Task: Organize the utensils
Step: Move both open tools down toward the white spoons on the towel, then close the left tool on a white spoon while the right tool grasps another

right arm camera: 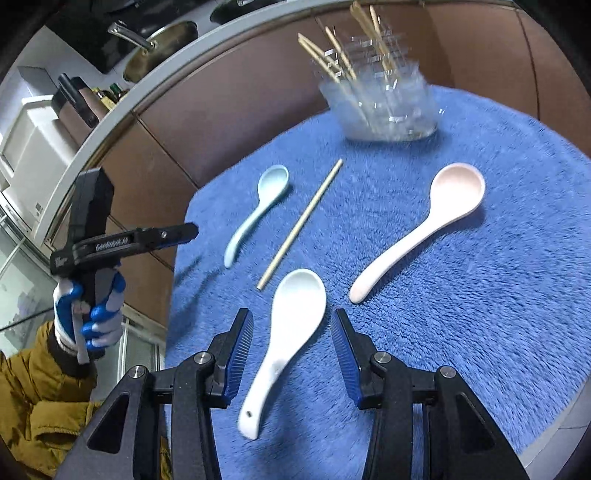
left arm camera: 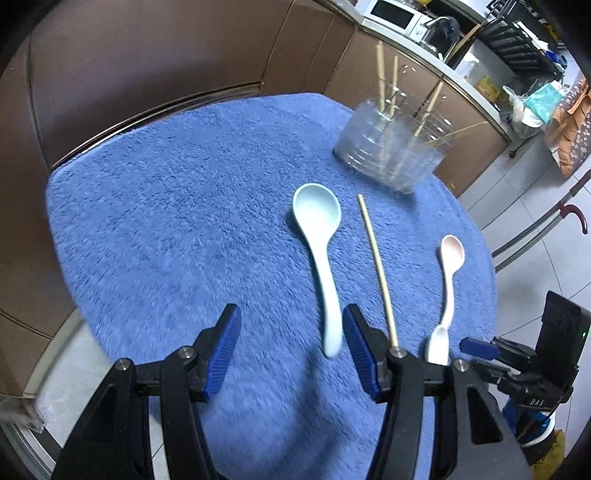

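Observation:
On a blue fluffy mat [left arm camera: 177, 221] lie a light blue spoon [left arm camera: 321, 254], a single wooden chopstick [left arm camera: 376, 269], a pink spoon [left arm camera: 450, 273] and a white spoon [left arm camera: 437, 345]. A clear holder [left arm camera: 395, 147] with several chopsticks stands at the back. My left gripper [left arm camera: 291, 354] is open, its fingers astride the blue spoon's handle end. My right gripper [right arm camera: 291, 358] is open around the white spoon [right arm camera: 284, 339]. The right view also shows the pink spoon [right arm camera: 424, 229], blue spoon [right arm camera: 258, 210], chopstick [right arm camera: 301, 223] and holder [right arm camera: 384, 107].
Brown cabinets [left arm camera: 147, 66] curve behind the mat. A counter with a microwave [left arm camera: 393, 14] is at the back right. The mat's edge drops to a tiled floor [left arm camera: 546, 240] on the right. The person's gloved hand [right arm camera: 88, 314] holds the left gripper [right arm camera: 177, 232] at the mat's left edge.

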